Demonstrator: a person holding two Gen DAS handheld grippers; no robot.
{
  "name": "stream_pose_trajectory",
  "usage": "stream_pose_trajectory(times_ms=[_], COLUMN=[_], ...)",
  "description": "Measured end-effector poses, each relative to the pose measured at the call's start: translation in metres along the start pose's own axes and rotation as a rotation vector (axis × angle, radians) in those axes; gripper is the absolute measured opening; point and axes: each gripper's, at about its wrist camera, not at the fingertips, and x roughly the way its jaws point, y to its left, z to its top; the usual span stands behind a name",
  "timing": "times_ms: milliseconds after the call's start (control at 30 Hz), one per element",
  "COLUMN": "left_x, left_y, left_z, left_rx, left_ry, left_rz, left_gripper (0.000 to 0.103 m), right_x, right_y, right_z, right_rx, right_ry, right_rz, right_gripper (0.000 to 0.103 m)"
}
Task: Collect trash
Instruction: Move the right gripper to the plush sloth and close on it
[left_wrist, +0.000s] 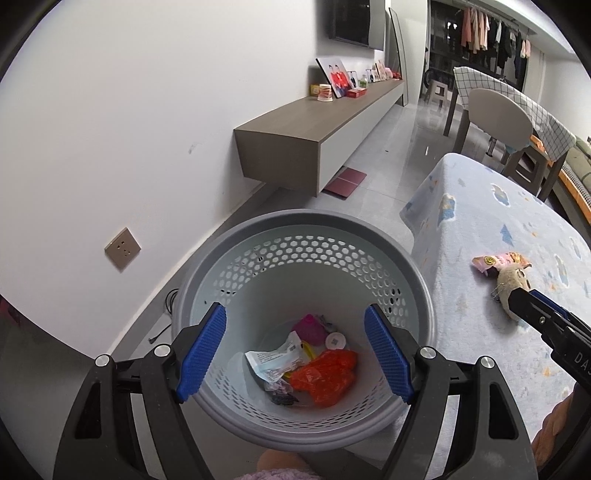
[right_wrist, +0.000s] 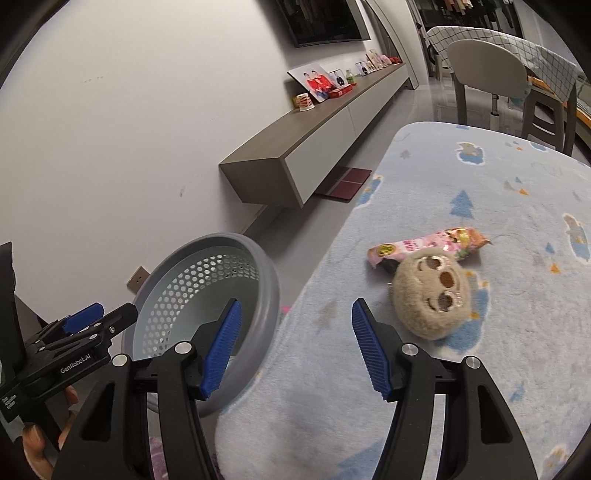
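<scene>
Pink snack wrapper (right_wrist: 428, 246) is the last trash on the blanket-covered table (right_wrist: 480, 369), right of centre, touching a plush toy (right_wrist: 430, 297). Both the right gripper (right_wrist: 293, 347) and left gripper (left_wrist: 295, 350) gape empty, the left over the grey basket (left_wrist: 306, 225) at lower centre. Next, I'd guess: reach the right past the toy and pinch only the wrapper.

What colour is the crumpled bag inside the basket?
Orange-red bag, lying at the basket's bottom; clearest in the left wrist view.

basket (left_wrist: 236, 236): on floor, left of table (right_wrist: 480, 369), just beside its edge | in basket: crumpled wrappers (left_wrist: 273, 363), plastic bag (left_wrist: 327, 374) at bottom | on table: snack packet (right_wrist: 432, 243), plush toy (right_wrist: 430, 295) touching its near side | wall cabinet (left_wrist: 306, 122): beyond basket, far left | chair (left_wrist: 498, 114): beyond table
</scene>
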Motion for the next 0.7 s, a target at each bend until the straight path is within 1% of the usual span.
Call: stream_pose_trajectory(times_ms=[267, 500, 700], left_x=[0.012, 0.019, 0.028], left_y=[-0.033, -0.061, -0.080], left_z=[-0.002, -0.002, -0.002], left_rx=[0.031, 0.057, 0.081], left_ry=[0.026, 0.031, 0.042], left_rz=[-0.044, -0.089, -0.115], left_gripper=[0.076, 0.076, 0.076], right_x=[-0.009, -0.018, -0.012], right_y=[-0.031, -0.057, -0.070], right_z=[-0.003, -0.005, -0.002], right_rx=[0.029, 0.041, 0.044], right_ry=[0.000, -0.015, 0.003], right_rz=[-0.049, -0.128, -0.171], right_gripper=[0.060, 0.060, 0.060])
